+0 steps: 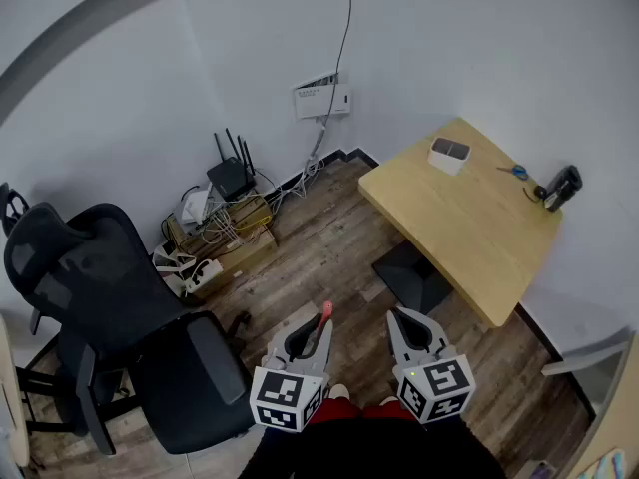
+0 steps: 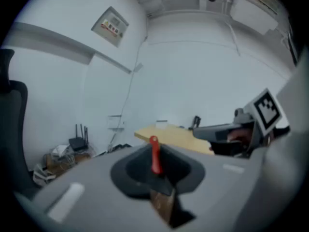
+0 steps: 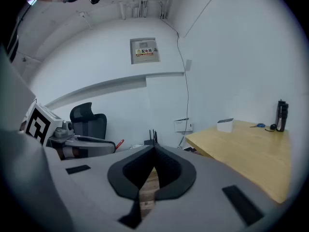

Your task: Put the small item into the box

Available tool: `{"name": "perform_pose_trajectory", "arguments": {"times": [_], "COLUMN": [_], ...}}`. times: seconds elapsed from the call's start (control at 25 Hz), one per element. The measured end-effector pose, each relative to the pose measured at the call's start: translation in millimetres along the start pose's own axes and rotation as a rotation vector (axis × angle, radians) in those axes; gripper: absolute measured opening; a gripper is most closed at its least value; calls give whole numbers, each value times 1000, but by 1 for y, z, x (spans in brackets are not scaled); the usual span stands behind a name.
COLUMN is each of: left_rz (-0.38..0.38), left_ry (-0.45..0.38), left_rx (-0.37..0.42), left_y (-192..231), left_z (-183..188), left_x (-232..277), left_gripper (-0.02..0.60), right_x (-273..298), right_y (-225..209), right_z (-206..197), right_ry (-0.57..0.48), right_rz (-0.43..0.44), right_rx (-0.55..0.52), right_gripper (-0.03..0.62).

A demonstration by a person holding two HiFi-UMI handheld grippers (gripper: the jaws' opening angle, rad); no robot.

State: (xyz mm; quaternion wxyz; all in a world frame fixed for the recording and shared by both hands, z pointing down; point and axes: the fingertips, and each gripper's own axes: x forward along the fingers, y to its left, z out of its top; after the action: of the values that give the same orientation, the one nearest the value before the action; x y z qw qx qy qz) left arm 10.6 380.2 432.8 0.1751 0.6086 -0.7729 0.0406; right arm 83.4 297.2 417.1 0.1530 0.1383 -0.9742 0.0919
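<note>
Two grippers hang low over the wood floor (image 1: 329,252), beside the table (image 1: 469,233); the left gripper (image 1: 312,335) is clamped on a small red item (image 1: 325,313) that sticks out past its jaw tips; the right gripper (image 1: 411,329) has its jaws pressed together on nothing; the white box (image 1: 449,155) sits at the table's far end, well apart from both.
</note>
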Motion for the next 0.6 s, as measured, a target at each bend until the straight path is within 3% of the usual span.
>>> {"name": "perform_pose_trajectory", "arguments": {"times": [0.6], "left_rz": [-37], "left_ry": [-4], "left_rx": [4], "left_y": [0], "left_z": [0], "left_x": [0], "left_gripper": [48], "right_x": [-7], "right_y": [-3], "right_z": [-1], "right_ry": [-9], "right_rz": [-57], "right_rx": [3], "right_gripper": [8]}}
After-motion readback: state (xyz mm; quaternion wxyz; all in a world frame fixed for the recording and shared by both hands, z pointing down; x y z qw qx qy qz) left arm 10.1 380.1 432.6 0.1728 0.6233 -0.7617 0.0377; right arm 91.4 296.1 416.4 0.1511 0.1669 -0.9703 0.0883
